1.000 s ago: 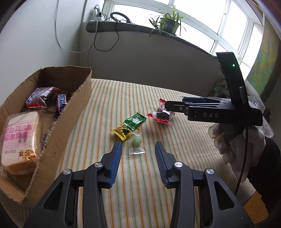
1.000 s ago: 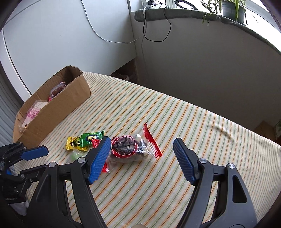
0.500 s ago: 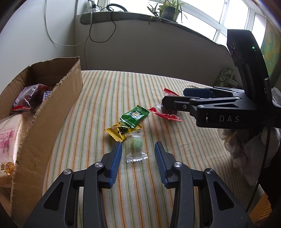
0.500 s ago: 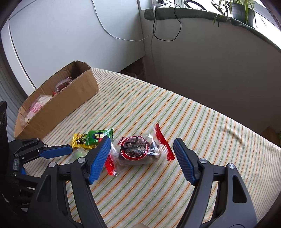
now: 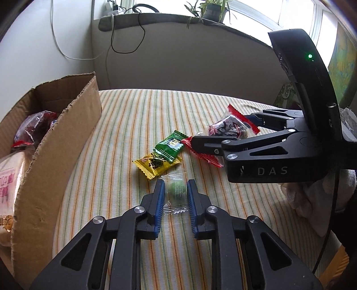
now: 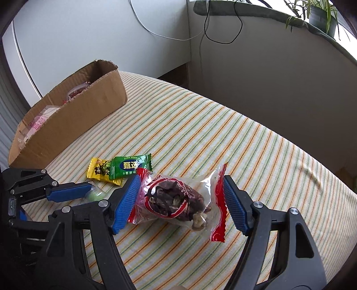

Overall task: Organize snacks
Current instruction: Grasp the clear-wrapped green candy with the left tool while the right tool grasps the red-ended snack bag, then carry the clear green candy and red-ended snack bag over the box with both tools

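Note:
A small green candy [image 5: 176,190] in a clear wrapper lies on the striped tablecloth [image 5: 133,111]. My left gripper [image 5: 175,185] is closing on it, its blue pads pressing both sides. My right gripper [image 6: 179,180] stands open astride a clear, red-ended packet of dark dried fruit [image 6: 176,200], which lies on the cloth between its pads. In the left wrist view the right gripper [image 5: 225,129] comes in from the right over that packet [image 5: 225,130]. A green-wrapped sweet [image 5: 170,146] and a yellow one [image 5: 154,165] lie just beyond the candy.
A torn cardboard box [image 5: 55,145] stands at the left, holding a bread packet [image 5: 9,185] and red-wrapped snacks [image 5: 33,129]. Behind the table are a wall, a ledge with cables and a potted plant [image 5: 212,9]. A gloved hand [image 5: 312,194] holds the right gripper.
The left gripper's jaws have shut onto the green candy after edging forward around it. The right gripper has come down and forward, so the fruit packet now lies between its pads.

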Available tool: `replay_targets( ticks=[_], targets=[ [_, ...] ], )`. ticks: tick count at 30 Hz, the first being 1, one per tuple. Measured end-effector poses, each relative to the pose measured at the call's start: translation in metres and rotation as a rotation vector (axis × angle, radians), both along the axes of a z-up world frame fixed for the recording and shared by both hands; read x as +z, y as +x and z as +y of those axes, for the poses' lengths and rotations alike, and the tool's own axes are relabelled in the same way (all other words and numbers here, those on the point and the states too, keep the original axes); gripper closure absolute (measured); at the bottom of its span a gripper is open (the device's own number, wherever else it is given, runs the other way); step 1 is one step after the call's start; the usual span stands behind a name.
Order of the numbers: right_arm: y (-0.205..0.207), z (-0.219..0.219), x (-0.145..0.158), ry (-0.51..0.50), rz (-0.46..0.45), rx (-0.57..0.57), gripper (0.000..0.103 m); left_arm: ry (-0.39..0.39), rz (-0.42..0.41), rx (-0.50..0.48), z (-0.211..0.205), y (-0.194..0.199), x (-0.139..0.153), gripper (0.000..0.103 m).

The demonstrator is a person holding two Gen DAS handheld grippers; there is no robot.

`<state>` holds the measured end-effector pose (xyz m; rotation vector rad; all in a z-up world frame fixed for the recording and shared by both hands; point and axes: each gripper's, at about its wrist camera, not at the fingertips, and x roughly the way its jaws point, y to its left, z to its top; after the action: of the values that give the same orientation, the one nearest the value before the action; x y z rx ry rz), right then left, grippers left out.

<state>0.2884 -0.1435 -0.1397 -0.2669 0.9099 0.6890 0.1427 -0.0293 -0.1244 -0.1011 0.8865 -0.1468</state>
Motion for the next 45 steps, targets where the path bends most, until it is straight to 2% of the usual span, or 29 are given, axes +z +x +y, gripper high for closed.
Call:
replay_targets(
  ticks=[2,5,9,27,45],
  targets=[
    [-0.001,-0.001,0.0,0.004,-0.001,0.001,0.029,-0.002,0.0,-0.003,0.0,0.0,-0.001,0.086],
    [-0.002,-0.002,-0.001,0.006,-0.003,-0.01,0.041,-0.005,-0.001,-0.007,0.0,-0.001,-0.001,0.086],
    [-0.003,-0.008,0.001,0.016,0.0,-0.022,0.044,0.0,-0.003,-0.017,0.0,0.001,0.0,0.086],
    [-0.017,-0.046,0.028,0.078,-0.017,-0.089,0.045,-0.023,-0.064,-0.015,0.013,-0.02,0.02,0.087],
    [-0.049,-0.024,0.069,0.094,-0.073,-0.052,0.045,-0.038,-0.161,0.021,0.031,-0.055,0.056,0.087]
  ],
)
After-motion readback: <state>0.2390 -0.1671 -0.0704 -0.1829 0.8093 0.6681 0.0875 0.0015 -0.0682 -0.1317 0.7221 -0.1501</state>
